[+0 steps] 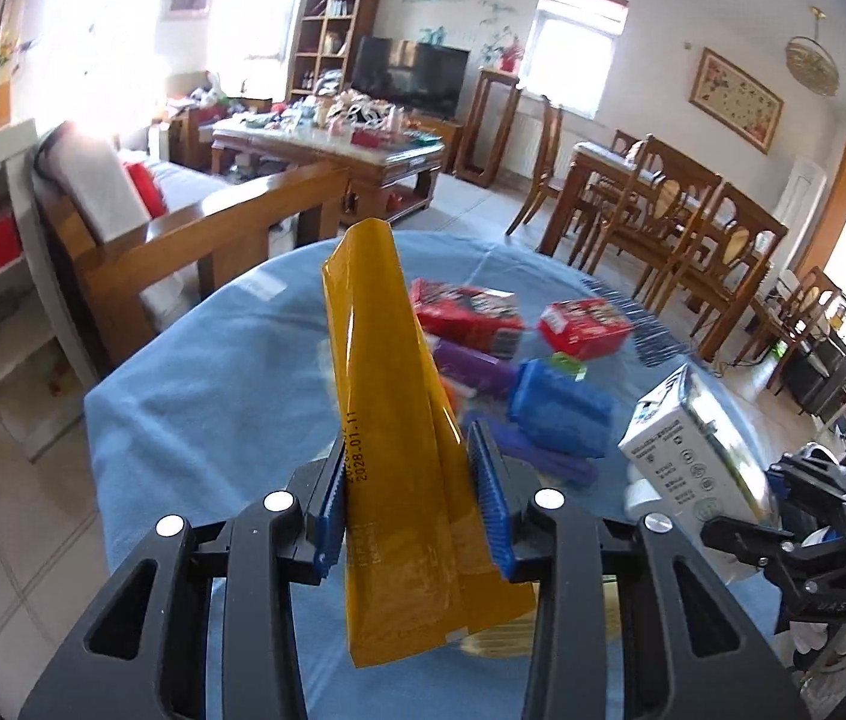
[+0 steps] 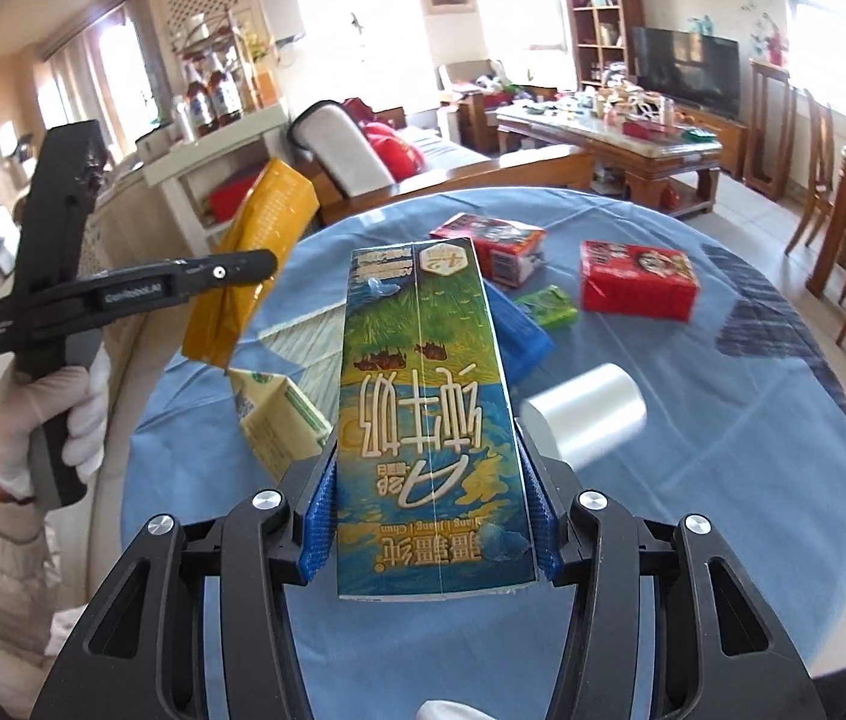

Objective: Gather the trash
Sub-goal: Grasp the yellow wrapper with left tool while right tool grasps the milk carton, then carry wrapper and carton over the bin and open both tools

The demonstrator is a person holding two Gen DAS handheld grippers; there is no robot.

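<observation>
**Above the blue table, both grippers carry trash clear of the pile**

Nearest the left wrist camera, the left gripper [image 1: 417,504] pinches a yellow-orange pouch [image 1: 387,420] low on its body, the blue pads pressing its flattened sides so that the long end stands up and away from the fingers. Held this way the limp foil does not fold over or drag across the cloth. In the right wrist view the right gripper [image 2: 429,516] clamps a blue milk carton [image 2: 423,414] across its narrow faces near the bottom edge, label upside down, the stiff walls giving the pads something firm to squeeze. Both pieces appear lifted off the table [image 2: 693,480], probably so they can be carried to a bin that neither view shows.

Just beyond the carton lie a pale green-and-yellow carton [image 2: 279,414] and a clear plastic cup [image 2: 585,414] on its side. Farther out sit a blue pack [image 2: 522,330], a green wrapper [image 2: 549,306] and two red boxes [image 2: 639,279], all still to be gathered. A gloved hand [image 2: 33,420] grips the left tool's handle at the table's edge.
</observation>
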